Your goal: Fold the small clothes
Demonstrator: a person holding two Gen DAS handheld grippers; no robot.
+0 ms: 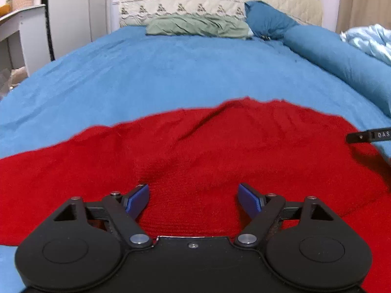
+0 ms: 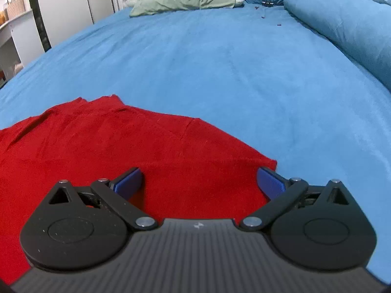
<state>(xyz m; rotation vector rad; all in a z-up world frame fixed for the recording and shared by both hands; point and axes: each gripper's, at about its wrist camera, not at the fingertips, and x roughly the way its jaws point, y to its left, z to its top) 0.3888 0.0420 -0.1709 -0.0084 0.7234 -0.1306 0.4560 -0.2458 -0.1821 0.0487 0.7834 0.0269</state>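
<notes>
A red knit garment point(image 1: 207, 146) lies spread flat on the blue bedsheet point(image 1: 171, 73). My left gripper point(image 1: 193, 195) is open and empty, hovering just above the garment's near part. In the right wrist view the same red garment point(image 2: 122, 146) fills the lower left, with its right corner near my right blue fingertip point(image 2: 268, 180). My right gripper point(image 2: 199, 183) is open and empty over that right edge. A black tip of the right gripper point(image 1: 369, 135) shows at the far right of the left wrist view.
A green pillow point(image 1: 198, 25) and a dark blue pillow point(image 1: 268, 19) lie at the headboard. A rolled blue duvet point(image 1: 342, 58) runs along the right side, with a light blue blanket point(image 1: 371, 39) behind. White furniture point(image 1: 70, 12) stands to the left of the bed.
</notes>
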